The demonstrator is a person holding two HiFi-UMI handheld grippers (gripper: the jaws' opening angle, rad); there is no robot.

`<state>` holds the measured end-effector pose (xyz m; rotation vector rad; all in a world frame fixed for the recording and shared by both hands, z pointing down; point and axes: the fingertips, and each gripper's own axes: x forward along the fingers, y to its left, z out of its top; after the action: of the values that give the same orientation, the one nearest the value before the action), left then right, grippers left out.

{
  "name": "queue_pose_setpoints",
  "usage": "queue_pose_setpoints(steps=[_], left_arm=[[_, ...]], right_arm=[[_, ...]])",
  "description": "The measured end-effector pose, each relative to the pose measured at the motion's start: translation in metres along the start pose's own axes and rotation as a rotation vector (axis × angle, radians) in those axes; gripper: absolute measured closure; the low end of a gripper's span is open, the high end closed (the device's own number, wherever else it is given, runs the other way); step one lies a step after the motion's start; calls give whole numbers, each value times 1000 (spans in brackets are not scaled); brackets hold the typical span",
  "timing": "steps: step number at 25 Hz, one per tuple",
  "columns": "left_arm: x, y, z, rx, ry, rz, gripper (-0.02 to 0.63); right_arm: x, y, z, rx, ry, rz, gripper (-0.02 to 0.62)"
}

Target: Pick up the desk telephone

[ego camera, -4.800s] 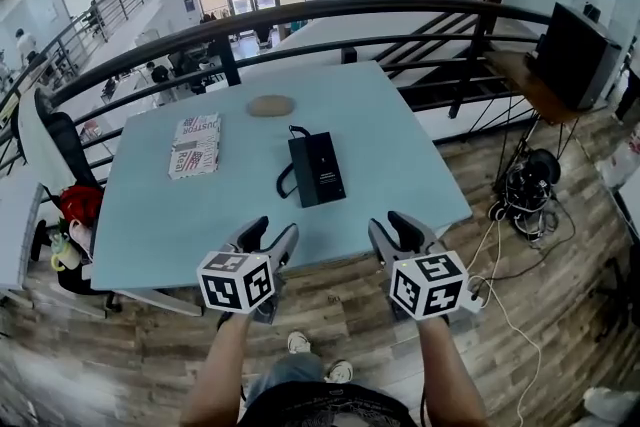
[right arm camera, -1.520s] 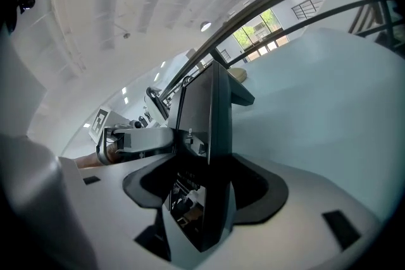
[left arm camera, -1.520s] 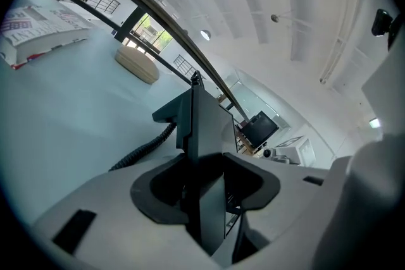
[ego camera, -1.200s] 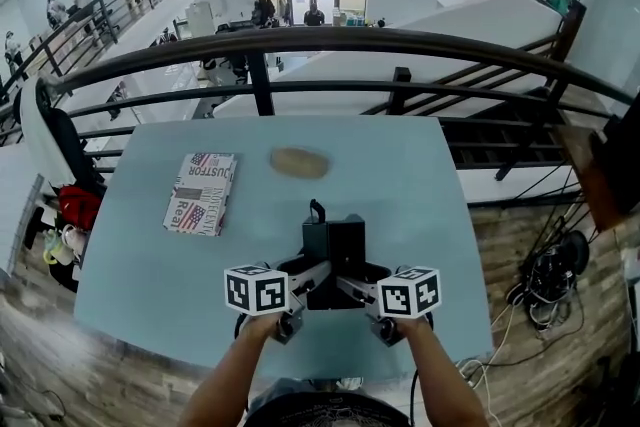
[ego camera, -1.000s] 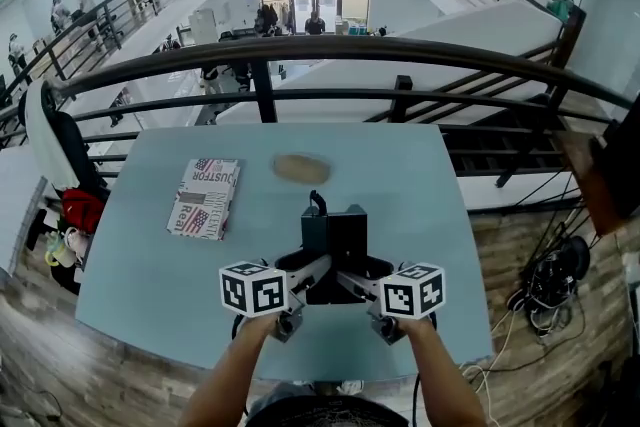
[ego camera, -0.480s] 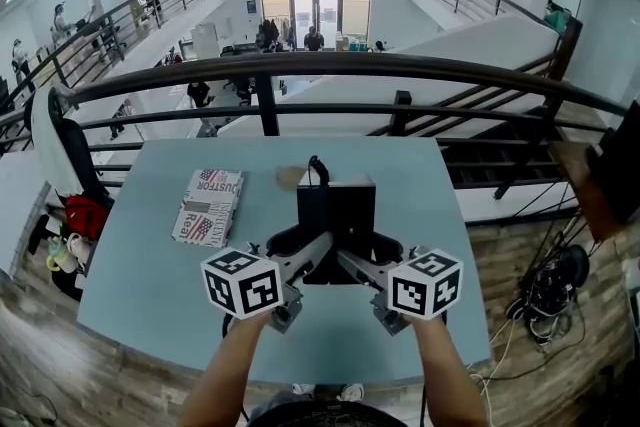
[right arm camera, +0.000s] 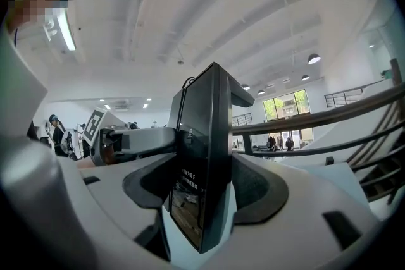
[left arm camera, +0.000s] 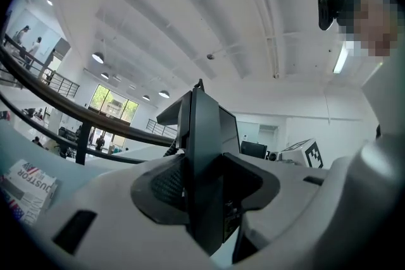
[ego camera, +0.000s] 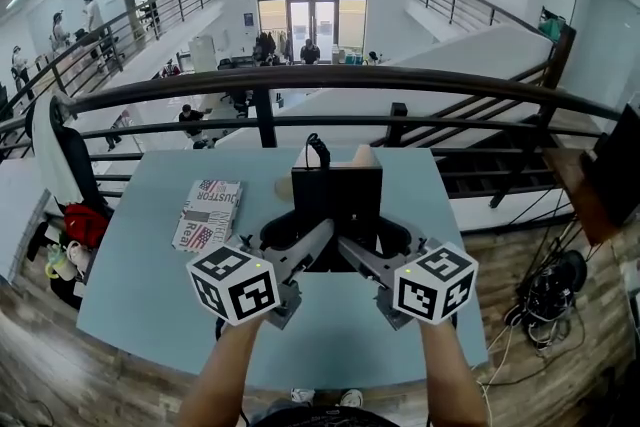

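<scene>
The black desk telephone (ego camera: pixel 335 200) hangs in the air above the light blue table (ego camera: pixel 150 285), tilted up on edge, its coiled cord (ego camera: pixel 318 150) sticking out at the top. My left gripper (ego camera: pixel 300 250) is shut on its left side and my right gripper (ego camera: pixel 368 255) is shut on its right side. In the left gripper view the telephone (left arm camera: pixel 205 161) stands edge-on between the pads of the left gripper (left arm camera: pixel 205 196). The right gripper view shows the telephone (right arm camera: pixel 205 161) clamped the same way by the right gripper (right arm camera: pixel 202 199).
A printed magazine (ego camera: pixel 207 213) lies on the table's left part. A tan object (ego camera: pixel 283 186) peeks out behind the telephone. A dark metal railing (ego camera: pixel 300 80) runs along the table's far edge, with a drop beyond. A chair with clothes (ego camera: pixel 60 185) stands at the left.
Both grippers have risen together with the telephone held between them. The telephone has come off the table and tilted more upright, and now covers most of the tan object.
</scene>
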<state>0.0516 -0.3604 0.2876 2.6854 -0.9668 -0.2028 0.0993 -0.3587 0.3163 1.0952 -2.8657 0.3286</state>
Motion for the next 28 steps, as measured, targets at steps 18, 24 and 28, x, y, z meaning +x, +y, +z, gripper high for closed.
queue_pose_setpoints(steps=[18, 24, 28], left_arm=[[-3, -22, 24, 61, -59, -1, 420], [-3, -23, 24, 67, -59, 0, 420], [-1, -21, 24, 71, -56, -1, 420]], right_arm=[[-15, 10, 28, -76, -65, 7, 328], [-16, 10, 27, -75, -69, 8, 328], [-14, 8, 27, -72, -70, 7, 328]])
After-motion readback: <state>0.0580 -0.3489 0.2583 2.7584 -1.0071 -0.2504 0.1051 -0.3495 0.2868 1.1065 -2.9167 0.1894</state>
